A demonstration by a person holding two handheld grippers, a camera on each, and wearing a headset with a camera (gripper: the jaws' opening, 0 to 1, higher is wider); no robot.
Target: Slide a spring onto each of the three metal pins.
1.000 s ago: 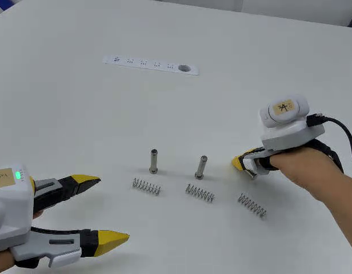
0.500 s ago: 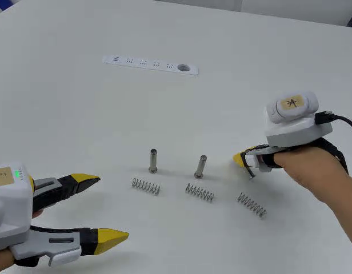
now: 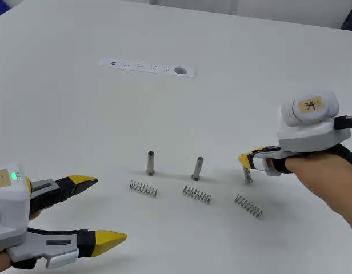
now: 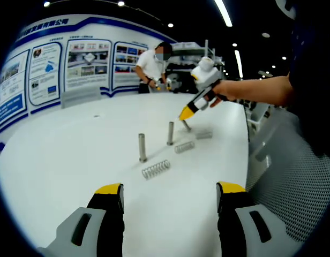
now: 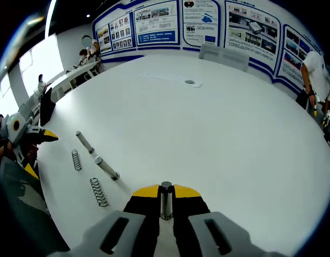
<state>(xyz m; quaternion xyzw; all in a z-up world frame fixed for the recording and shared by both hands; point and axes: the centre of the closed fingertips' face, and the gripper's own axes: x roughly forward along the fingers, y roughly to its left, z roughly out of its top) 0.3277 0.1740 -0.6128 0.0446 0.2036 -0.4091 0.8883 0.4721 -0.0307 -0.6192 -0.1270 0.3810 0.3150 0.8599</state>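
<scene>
the right gripper [image 3: 246, 162] has its fingers clenched on the third short steel pin [image 5: 165, 199], standing it upright on the white bench [image 3: 222, 114] in line with two other steel pins [image 3: 150, 162]. a coiled wire spring [image 3: 143, 188] lies before each, ready for threading. the left gripper [image 3: 109, 209] waits with its fingers released.
</scene>
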